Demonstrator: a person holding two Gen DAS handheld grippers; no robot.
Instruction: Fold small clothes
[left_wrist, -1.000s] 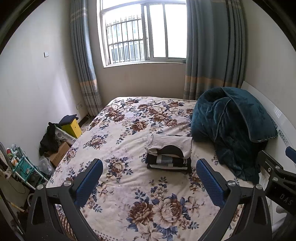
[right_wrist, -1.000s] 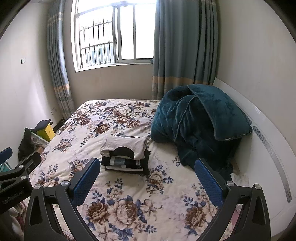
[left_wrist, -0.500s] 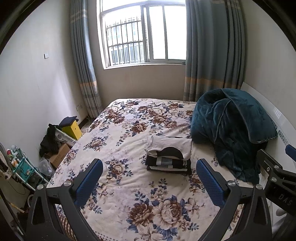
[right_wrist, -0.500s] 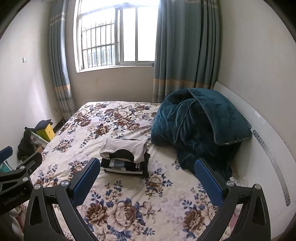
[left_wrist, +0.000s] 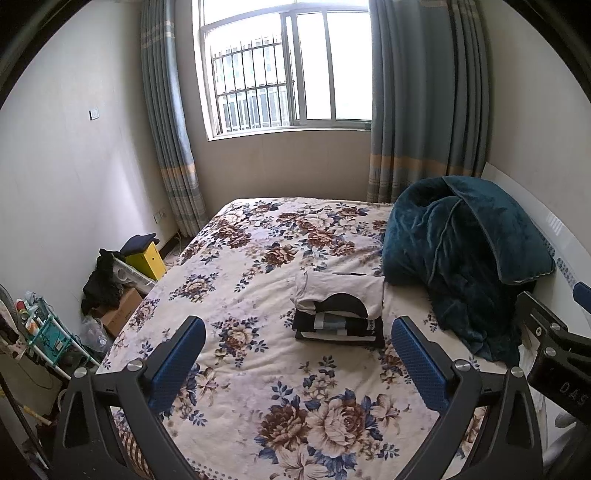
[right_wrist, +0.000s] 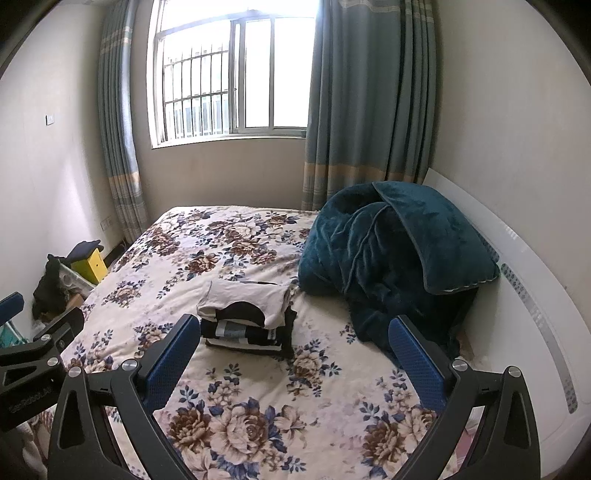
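Note:
A stack of folded small clothes (left_wrist: 338, 310) lies on the floral bed (left_wrist: 258, 387), with a white-and-black piece on top and dark pieces under it. It also shows in the right wrist view (right_wrist: 247, 317). My left gripper (left_wrist: 297, 339) is open and empty, held above the near part of the bed, well short of the stack. My right gripper (right_wrist: 293, 341) is open and empty at about the same distance. Each gripper's body shows at the edge of the other's view.
A bunched teal blanket (left_wrist: 461, 254) lies at the right against the white headboard (right_wrist: 524, 295). Left of the bed on the floor are a yellow box (left_wrist: 149, 258), dark clothes, a cardboard box and a small rack (left_wrist: 44, 336). A curtained window is behind.
Both grippers have tilted or drawn back slightly, so the bed and stack sit a little lower in view. Both stay open and empty. The stack has not moved.

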